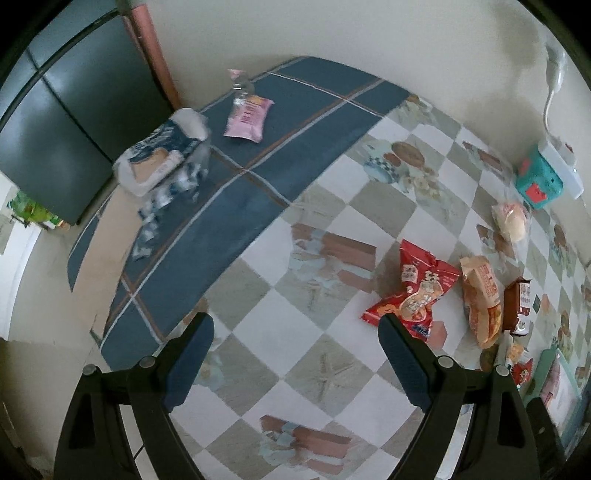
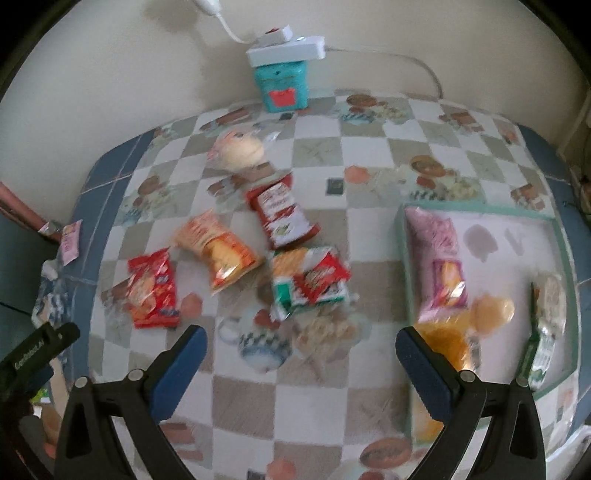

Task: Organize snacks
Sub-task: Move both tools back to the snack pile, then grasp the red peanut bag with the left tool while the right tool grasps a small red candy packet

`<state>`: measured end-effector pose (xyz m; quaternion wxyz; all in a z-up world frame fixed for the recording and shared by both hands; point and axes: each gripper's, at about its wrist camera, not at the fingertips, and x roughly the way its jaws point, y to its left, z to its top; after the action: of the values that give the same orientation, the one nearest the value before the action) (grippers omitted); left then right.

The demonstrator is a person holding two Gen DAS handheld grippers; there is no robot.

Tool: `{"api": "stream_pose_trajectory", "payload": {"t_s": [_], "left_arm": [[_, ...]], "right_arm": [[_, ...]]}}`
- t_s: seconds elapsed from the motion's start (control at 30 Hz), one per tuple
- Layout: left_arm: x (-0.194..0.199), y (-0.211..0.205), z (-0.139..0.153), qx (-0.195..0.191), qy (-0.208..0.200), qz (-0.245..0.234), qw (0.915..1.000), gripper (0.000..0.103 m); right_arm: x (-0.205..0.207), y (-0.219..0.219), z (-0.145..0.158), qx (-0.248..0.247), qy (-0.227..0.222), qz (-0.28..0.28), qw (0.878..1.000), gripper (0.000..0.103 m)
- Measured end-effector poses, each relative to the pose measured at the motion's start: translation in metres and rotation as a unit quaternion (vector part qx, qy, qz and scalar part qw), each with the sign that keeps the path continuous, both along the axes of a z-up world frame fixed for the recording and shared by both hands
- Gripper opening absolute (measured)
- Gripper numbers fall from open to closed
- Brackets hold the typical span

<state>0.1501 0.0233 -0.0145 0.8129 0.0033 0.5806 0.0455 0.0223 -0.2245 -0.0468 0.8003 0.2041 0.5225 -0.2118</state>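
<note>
Cream wall point(image 1: 332, 33), checkered tablecloth point(image 1: 332, 229)

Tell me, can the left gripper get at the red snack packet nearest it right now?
Probably yes. The left gripper is open and empty, the red snack packet lies flat on the tablecloth beside its right finger, nothing on top.

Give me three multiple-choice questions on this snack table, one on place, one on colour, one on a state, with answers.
1. Where does the pink packet lie?
A. in the tray
B. on the blue cloth border
C. on the box

2. What colour is the box by the wall?
A. yellow
B. teal
C. black

3. How are the right tongs?
A. shut on a packet
B. open, empty
C. out of view

Answers: 1 A, the green rim surrounds it. 2 B, teal with a red patch. 3 B, only tablecloth shows between the blue pads.
</note>
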Motion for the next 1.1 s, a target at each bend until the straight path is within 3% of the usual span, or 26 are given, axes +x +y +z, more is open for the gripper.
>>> {"api": "stream_pose_trajectory", "payload": {"t_s": [0.33, 0.53, 0.77, 0.87, 0.97, 1.03, 1.1], "left_arm": [[0.031, -0.033, -0.025, -0.030, 0.024, -0.021, 0.9991, 0.091], [0.039, -0.052, -0.049, -0.037, 0.043, -0.040, 0.9976, 0.091], [0.043, -0.070, -0.069, -0.032, 0.052, -0.061, 0.9963, 0.091], [0.046, -0.075, -0.076, -0.026, 0.052, -0.066, 0.9961, 0.091], [0.047, -0.078, -0.080, -0.024, 0.053, -0.068, 0.9960, 0.090], [0.049, -0.081, -0.082, -0.023, 0.053, -0.069, 0.9960, 0.089], [0.051, -0.083, -0.083, -0.025, 0.054, -0.072, 0.9956, 0.080]], "right_arm": [[0.021, -0.025, -0.009, -0.022, -0.023, 0.000, 0.999, 0.099], [0.033, -0.028, -0.032, -0.015, -0.005, 0.006, 1.000, 0.084], [0.033, -0.031, -0.048, -0.003, 0.008, 0.002, 1.000, 0.060], [0.032, -0.032, -0.052, 0.004, 0.009, 0.003, 1.000, 0.057], [0.033, -0.033, -0.056, 0.008, 0.012, 0.004, 1.000, 0.048], [0.032, -0.033, -0.057, 0.011, 0.011, 0.005, 1.000, 0.043], [0.032, -0.033, -0.056, 0.012, 0.008, 0.008, 1.000, 0.036]]}}
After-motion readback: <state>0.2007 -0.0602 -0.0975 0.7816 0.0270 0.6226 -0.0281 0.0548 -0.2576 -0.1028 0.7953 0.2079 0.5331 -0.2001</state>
